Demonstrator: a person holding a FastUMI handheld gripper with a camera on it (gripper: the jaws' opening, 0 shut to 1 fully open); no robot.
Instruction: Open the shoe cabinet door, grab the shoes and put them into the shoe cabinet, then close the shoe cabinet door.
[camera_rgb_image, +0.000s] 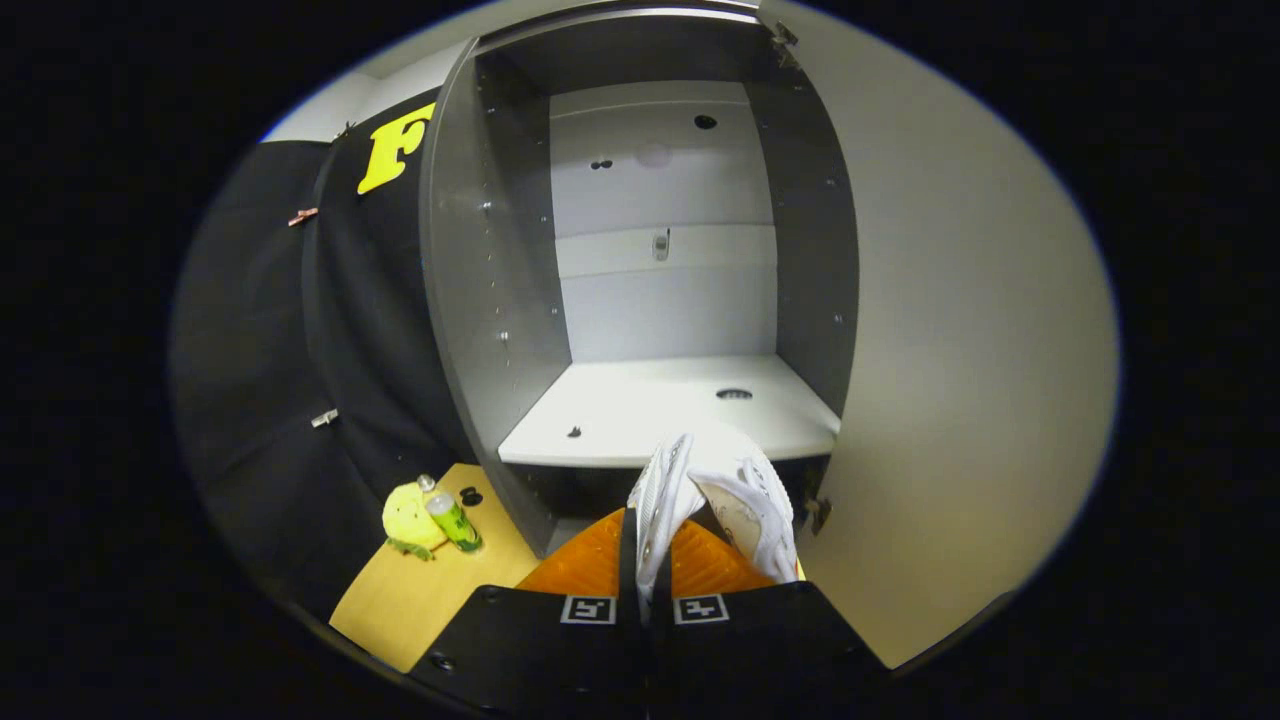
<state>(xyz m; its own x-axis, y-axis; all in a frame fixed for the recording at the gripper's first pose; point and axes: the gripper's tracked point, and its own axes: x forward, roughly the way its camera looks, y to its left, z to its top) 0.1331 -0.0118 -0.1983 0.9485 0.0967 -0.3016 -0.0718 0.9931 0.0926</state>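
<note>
White shoes (722, 492), held as a pair, hang just ahead of the gripper (645, 590); the fingers (628, 560) are clamped together on the edge of one shoe. Beyond them stands the shoe cabinet (660, 260), grey-walled with a pale shelf (670, 415) level with the shoe tips. Its door (960, 380) is swung fully open to the right. Square black-and-white markers sit on the gripper body. On the wooden table (420, 590) left of the cabinet lie a yellow-green soft item (410, 518) and a small green bottle (452, 520); its label is too small to read.
</note>
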